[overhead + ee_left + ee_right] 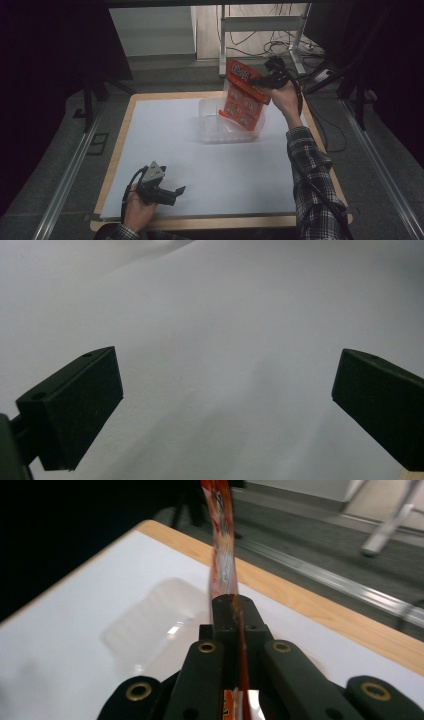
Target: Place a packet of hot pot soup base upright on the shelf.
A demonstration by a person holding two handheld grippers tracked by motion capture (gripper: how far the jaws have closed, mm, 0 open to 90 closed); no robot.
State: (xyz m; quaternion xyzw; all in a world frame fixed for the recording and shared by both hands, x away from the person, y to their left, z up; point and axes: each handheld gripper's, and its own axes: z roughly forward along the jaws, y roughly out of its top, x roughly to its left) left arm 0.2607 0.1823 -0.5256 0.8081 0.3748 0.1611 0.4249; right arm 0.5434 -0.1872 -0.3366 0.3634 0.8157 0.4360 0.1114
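The right gripper (259, 80) is at the far right of the table (118, 150), its jaws clamped tight on an orange snack packet (243, 97) near the packet's top edge. The packet hangs down from the grip, and its lower end sits inside a clear plastic tub (212, 131) that stands on the white sheet (165, 145) covering the table — toward the far side, a little right of the middle. In the right gripper view the packet (223, 555) shows edge-on, a thin orange strip rising from between the closed jaws of the gripper (232, 605), with the tub (150, 620) below and to the left on the white sheet. A checked sleeve (310, 170) leads from the near right edge up to the hand on that gripper.

The left gripper (172, 192) rests at the near left of the table, well apart from the tub and packet, held in a hand (137, 210) at the near edge. Its jaws stand wide apart with nothing between them — in the left gripper view the gripper (225, 390) looks down on bare white sheet (225, 315).
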